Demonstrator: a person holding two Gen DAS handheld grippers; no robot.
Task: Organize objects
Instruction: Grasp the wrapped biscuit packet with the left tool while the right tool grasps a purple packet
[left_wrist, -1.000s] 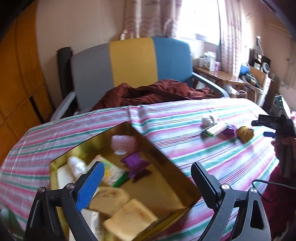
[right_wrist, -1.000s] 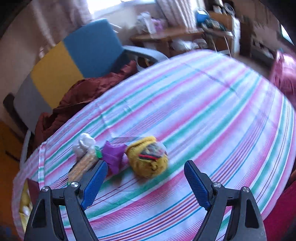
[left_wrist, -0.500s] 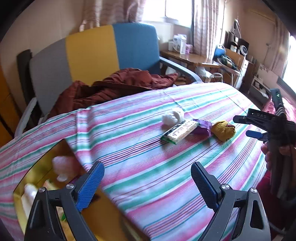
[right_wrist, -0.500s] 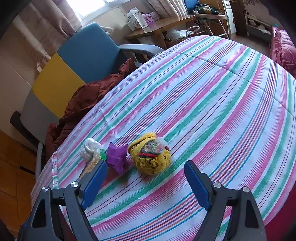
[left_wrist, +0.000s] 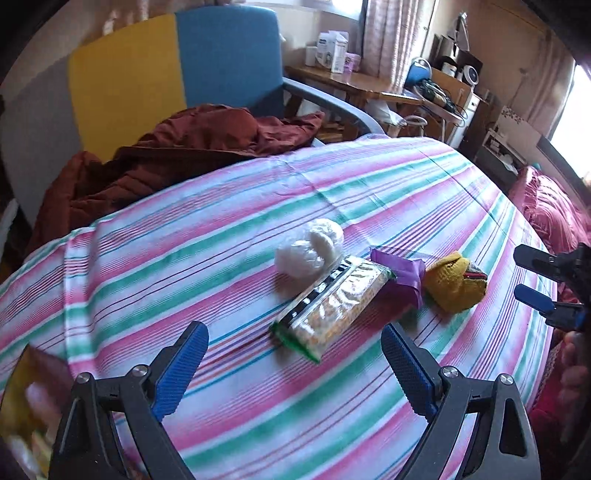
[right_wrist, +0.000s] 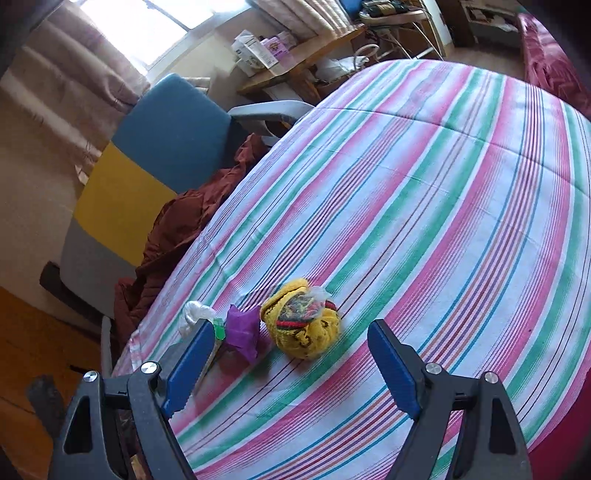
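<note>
Several small items lie in a row on the striped tablecloth (left_wrist: 221, 236): a white bagged bundle (left_wrist: 310, 251), a clear snack packet (left_wrist: 332, 302), a purple wrapper (left_wrist: 400, 271) and a yellow knitted ball (left_wrist: 456, 282). My left gripper (left_wrist: 295, 363) is open and empty, just short of the snack packet. My right gripper (right_wrist: 291, 365) is open and empty, close to the yellow ball (right_wrist: 301, 326) and purple wrapper (right_wrist: 243, 330); it also shows at the right edge of the left wrist view (left_wrist: 535, 278). The gold box (left_wrist: 18, 391) is just in view at the lower left.
A grey, yellow and blue chair (left_wrist: 173, 70) with a dark red jacket (left_wrist: 177, 147) stands behind the table. A cluttered wooden desk (left_wrist: 354, 79) is at the back right. A pink quilted seat (left_wrist: 554, 210) is beyond the table's right edge.
My left gripper has swung right from over the gold box to the row of items. My right gripper has moved closer to the yellow ball. Both stayed open.
</note>
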